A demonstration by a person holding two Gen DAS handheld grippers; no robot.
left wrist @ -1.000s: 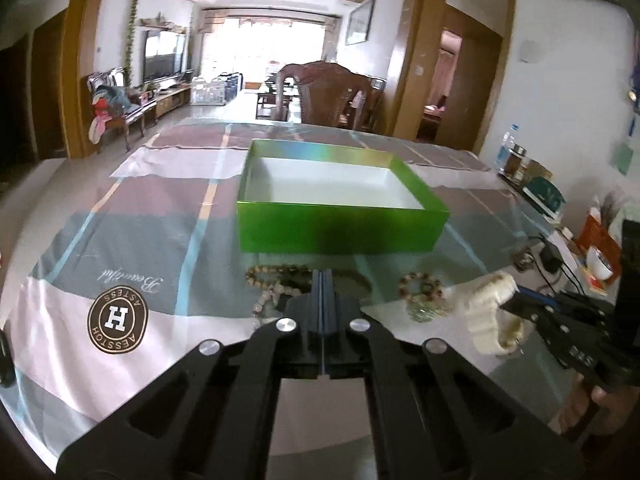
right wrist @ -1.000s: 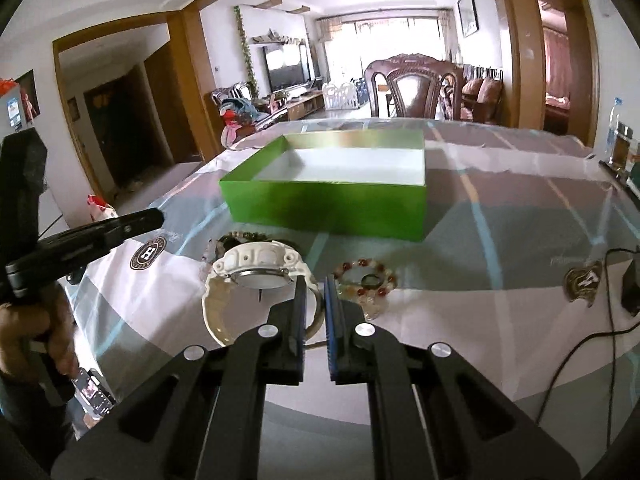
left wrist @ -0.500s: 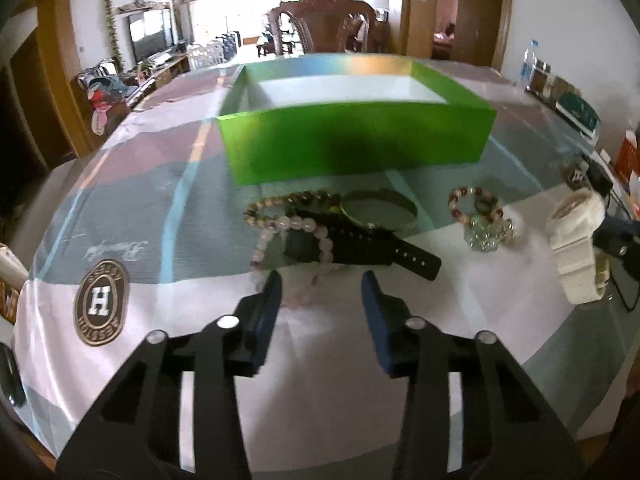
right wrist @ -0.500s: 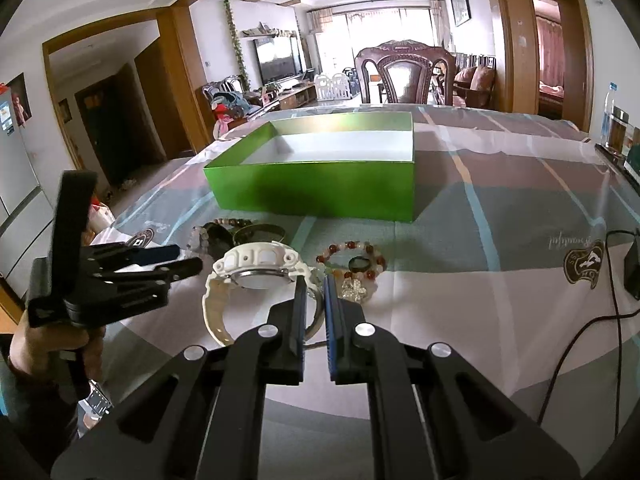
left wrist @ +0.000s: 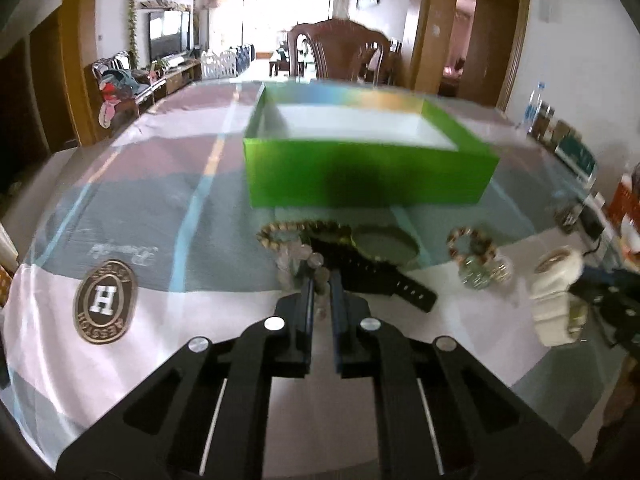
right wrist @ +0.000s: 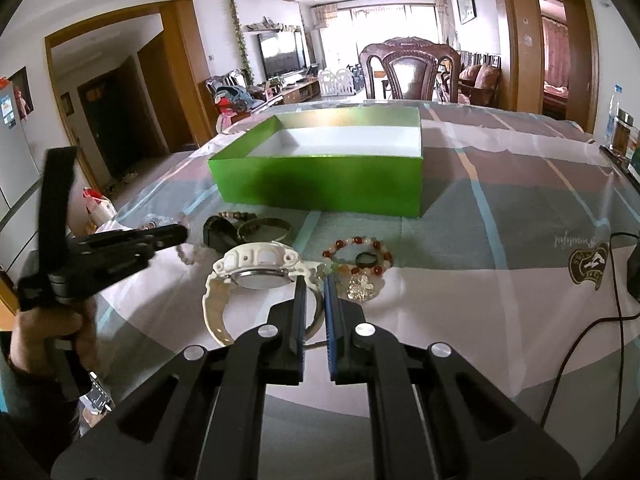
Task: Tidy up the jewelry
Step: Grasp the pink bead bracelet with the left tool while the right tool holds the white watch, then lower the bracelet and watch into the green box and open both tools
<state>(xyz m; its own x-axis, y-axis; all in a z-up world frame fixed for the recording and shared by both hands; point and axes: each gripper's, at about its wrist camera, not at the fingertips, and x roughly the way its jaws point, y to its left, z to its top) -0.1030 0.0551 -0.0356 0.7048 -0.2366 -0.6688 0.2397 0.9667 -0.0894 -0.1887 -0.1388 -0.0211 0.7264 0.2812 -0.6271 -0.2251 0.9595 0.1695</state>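
Jewelry lies scattered on the counter (right wrist: pixel 500 300) in front of the green box (right wrist: pixel 320 184), which stands open with its white floor bare. My left tongs (left wrist: pixel 320 280) have just been closing, and their tips now pinch a pale bead bracelet (left wrist: pixel 298 254) that lies just beside the black watch (left wrist: pixel 372 276); the beads sit between the two pads. Behind them a brown bead bracelet (left wrist: pixel 280 232) and a metal bangle (left wrist: pixel 386 242) rest close to the box's near wall. Farther toward my right hand is a red and white bead bracelet (right wrist: pixel 356 254), with a small dark ring (right wrist: pixel 366 259) lying inside its loop and a sparkling charm (right wrist: pixel 360 286) at its near edge. My right tongs (right wrist: pixel 314 288) are clenched on the strap of the white watch (right wrist: pixel 256 270), whose face tilts up toward the camera while the strap loops down to the counter. From that side I can see my left hand (right wrist: pixel 44 336) gripping the handle of the other tongs, which point at the pile of bracelets. A black cable (right wrist: pixel 592 344) trails across the cloth at the far right, well apart from the jewelry.
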